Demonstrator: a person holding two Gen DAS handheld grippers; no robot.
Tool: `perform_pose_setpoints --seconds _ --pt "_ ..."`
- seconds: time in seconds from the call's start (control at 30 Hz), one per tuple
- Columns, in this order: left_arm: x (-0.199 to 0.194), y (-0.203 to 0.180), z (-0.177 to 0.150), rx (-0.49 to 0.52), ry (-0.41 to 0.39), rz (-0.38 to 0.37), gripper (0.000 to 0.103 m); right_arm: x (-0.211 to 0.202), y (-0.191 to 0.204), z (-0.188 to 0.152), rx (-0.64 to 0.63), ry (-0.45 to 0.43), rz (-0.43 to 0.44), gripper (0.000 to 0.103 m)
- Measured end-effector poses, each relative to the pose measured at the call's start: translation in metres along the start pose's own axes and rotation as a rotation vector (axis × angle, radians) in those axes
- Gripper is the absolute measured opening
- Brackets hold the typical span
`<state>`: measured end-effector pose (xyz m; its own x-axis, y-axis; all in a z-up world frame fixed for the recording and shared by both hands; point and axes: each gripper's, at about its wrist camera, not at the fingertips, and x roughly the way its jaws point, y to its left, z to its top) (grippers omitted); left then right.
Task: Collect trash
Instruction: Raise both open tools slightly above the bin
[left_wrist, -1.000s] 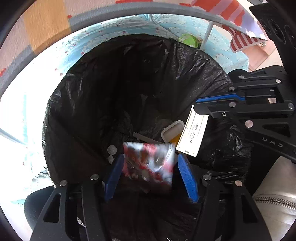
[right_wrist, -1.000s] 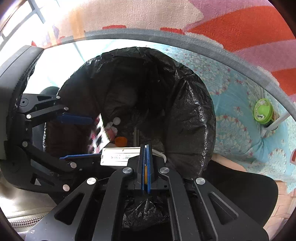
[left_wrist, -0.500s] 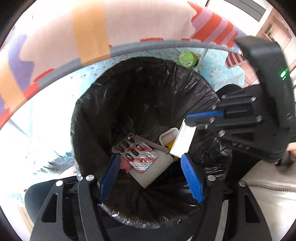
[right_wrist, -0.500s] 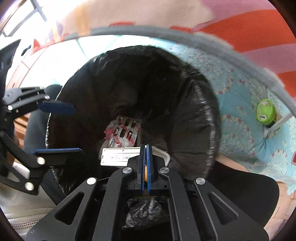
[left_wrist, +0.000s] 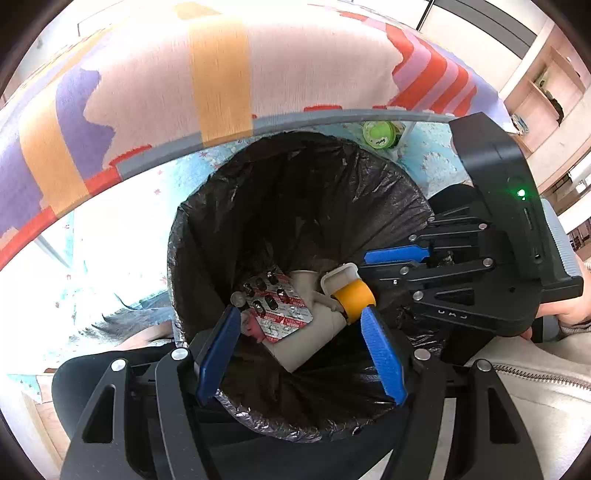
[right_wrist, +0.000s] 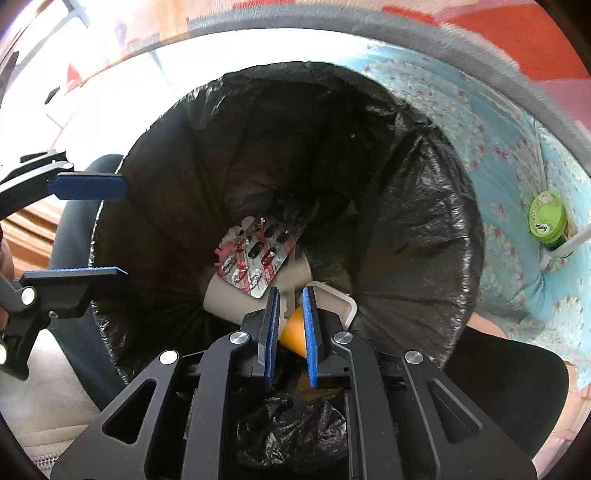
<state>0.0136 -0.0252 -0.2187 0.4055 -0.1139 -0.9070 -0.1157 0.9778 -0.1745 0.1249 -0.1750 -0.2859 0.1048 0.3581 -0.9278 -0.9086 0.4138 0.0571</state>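
A bin lined with a black bag (left_wrist: 295, 192) (right_wrist: 406, 229) stands below both grippers. Inside lie a red-and-silver pill blister pack (left_wrist: 280, 306) (right_wrist: 258, 254), a white box (left_wrist: 306, 339) (right_wrist: 236, 299), a white tray-like piece (left_wrist: 338, 277) (right_wrist: 340, 302) and an orange piece (left_wrist: 354, 295) (right_wrist: 293, 330). My left gripper (left_wrist: 303, 350) is open and empty over the bin's near rim. My right gripper (right_wrist: 290, 306) is slightly open and holds nothing; it also shows in the left wrist view (left_wrist: 399, 258) at the bin's right rim.
A green-lidded jar (left_wrist: 378, 133) (right_wrist: 546, 218) stands on light blue patterned cloth (right_wrist: 509, 147) beyond the bin. A striped pink, orange and red blanket (left_wrist: 221, 81) with a grey edge lies above. A dark seat edge (left_wrist: 110, 369) and my light trousers (left_wrist: 535, 387) are near.
The blister pack dropped from my left gripper into the bin. My right gripper opened a little and the white labelled box it held fell in. Both grippers rose.
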Motion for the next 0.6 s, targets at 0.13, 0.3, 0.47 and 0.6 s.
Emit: perform_pose_setpoints --seconds 0.13,0.3,0.47,0.6 --pt "-0.010 0.000 0.003 0.003 -0.029 -0.004 0.065 -0.020 -0.003 0.000 0.012 -0.036 0.002 0.015" --pt "-0.031 -0.003 0.010 -0.003 -0.075 -0.017 0.065 -0.062 0.002 -0.004 -0.004 -0.094 0.016 0.037" --pt "-0.064 -0.014 0.015 0.009 -0.156 -0.042 0.079 -0.108 0.009 -0.011 -0.034 -0.151 0.018 0.048" --pt "-0.084 -0.022 0.012 0.017 -0.181 -0.058 0.080 -0.130 0.008 -0.016 -0.035 -0.171 0.022 0.058"
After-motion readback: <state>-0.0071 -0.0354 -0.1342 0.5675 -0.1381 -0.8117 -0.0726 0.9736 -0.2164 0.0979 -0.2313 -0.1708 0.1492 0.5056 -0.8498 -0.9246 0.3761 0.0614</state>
